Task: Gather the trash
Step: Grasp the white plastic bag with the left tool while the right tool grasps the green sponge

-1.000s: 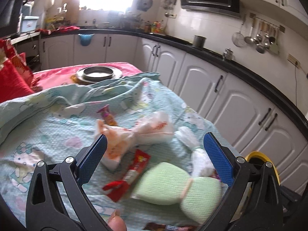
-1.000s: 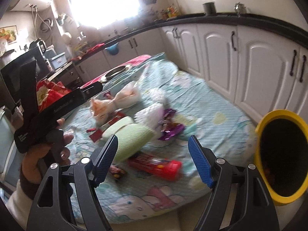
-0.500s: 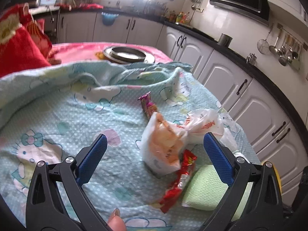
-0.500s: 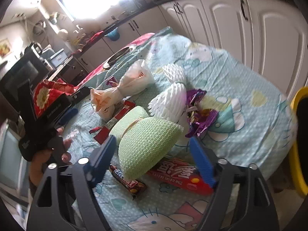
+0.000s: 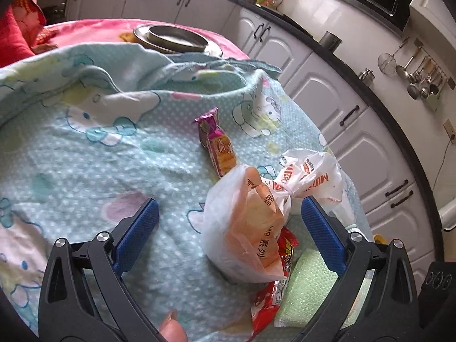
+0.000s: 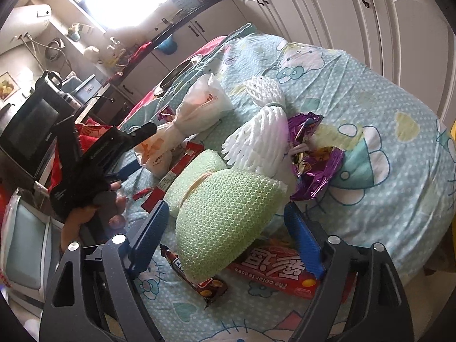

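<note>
Only right view shows one purple wrapper [image 6: 313, 154] beyond right gripper [image 6: 228, 236]; its jaws just narrowed, still apart, flanking one green foam net [image 6: 225, 213]. Left gripper [image 5: 228, 228] spread, one tied bag [image 5: 248, 222] between.

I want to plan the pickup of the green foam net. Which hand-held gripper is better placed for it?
The right hand-held gripper: its open jaws already frame the green foam net. The left hand-held gripper frames the knotted plastic bag instead.

Two hand-held grippers angle downward, the left gripper [image 5: 226, 225] spread wide and empty, the right gripper [image 6: 228, 236] just narrowed, pads clear of any grip.
</note>
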`<state>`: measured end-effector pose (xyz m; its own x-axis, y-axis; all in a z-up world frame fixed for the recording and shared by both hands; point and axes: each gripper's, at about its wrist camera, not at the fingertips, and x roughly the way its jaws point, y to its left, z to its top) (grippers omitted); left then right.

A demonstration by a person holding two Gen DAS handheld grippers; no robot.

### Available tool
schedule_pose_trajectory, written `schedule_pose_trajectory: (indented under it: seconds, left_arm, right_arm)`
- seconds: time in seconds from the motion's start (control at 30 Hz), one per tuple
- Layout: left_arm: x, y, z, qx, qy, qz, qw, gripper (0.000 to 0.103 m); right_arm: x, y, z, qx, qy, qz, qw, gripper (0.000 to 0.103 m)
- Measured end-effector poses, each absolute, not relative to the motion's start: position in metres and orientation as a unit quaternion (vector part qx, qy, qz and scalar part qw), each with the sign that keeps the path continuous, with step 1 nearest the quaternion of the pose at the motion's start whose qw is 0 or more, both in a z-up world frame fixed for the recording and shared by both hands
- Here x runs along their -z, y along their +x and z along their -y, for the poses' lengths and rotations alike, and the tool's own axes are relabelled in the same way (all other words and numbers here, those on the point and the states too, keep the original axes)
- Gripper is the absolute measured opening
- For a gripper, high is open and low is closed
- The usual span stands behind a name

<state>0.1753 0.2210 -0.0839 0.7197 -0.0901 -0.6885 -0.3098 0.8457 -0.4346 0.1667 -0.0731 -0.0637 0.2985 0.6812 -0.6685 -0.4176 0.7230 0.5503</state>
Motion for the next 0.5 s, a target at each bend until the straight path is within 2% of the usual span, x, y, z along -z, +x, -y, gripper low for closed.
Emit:
schedule_pose_trajectory:
  seconds: [0.03, 0.07, 0.13, 0.2, 0.27, 0.3, 0.37, 0.43, 0.5]
  left_arm:
    - [0.085, 0.176, -0.220, -0.058, -0.270, -0.370, 0.887, 0.091]
    - [0.085, 0.176, -0.218, -0.054, -0.270, -0.370, 0.887, 0.086]
    - [0.086, 0.176, -0.217, -0.048, -0.272, -0.371, 0.886, 0.079]
    - [0.087, 0.176, -0.216, -0.046, -0.274, -0.373, 0.885, 0.063]
    - [0.088, 0.175, -0.215, -0.042, -0.275, -0.373, 0.885, 0.058]
    - [0.088, 0.174, -0.214, -0.039, -0.276, -0.372, 0.885, 0.051]
    - [0.087, 0.172, -0.211, -0.036, -0.272, -0.370, 0.887, 0.049]
    - [0.085, 0.169, -0.208, -0.034, -0.266, -0.369, 0.890, 0.040]
    - [0.084, 0.165, -0.208, -0.032, -0.270, -0.368, 0.889, 0.036]
  right_arm:
    - [0.064, 0.167, 0.073, -0.349, 0.136, -0.482, 0.792, 0.066]
    - [0.063, 0.167, 0.072, -0.352, 0.136, -0.483, 0.790, 0.061]
    - [0.060, 0.165, 0.072, -0.356, 0.135, -0.479, 0.791, 0.055]
    - [0.056, 0.162, 0.072, -0.360, 0.131, -0.471, 0.794, 0.049]
    - [0.049, 0.159, 0.072, -0.365, 0.126, -0.462, 0.799, 0.041]
    - [0.046, 0.157, 0.071, -0.367, 0.123, -0.458, 0.800, 0.040]
    - [0.040, 0.152, 0.071, -0.372, 0.115, -0.448, 0.805, 0.036]
    - [0.034, 0.146, 0.069, -0.378, 0.103, -0.437, 0.810, 0.033]
    - [0.030, 0.141, 0.069, -0.381, 0.098, -0.429, 0.813, 0.033]
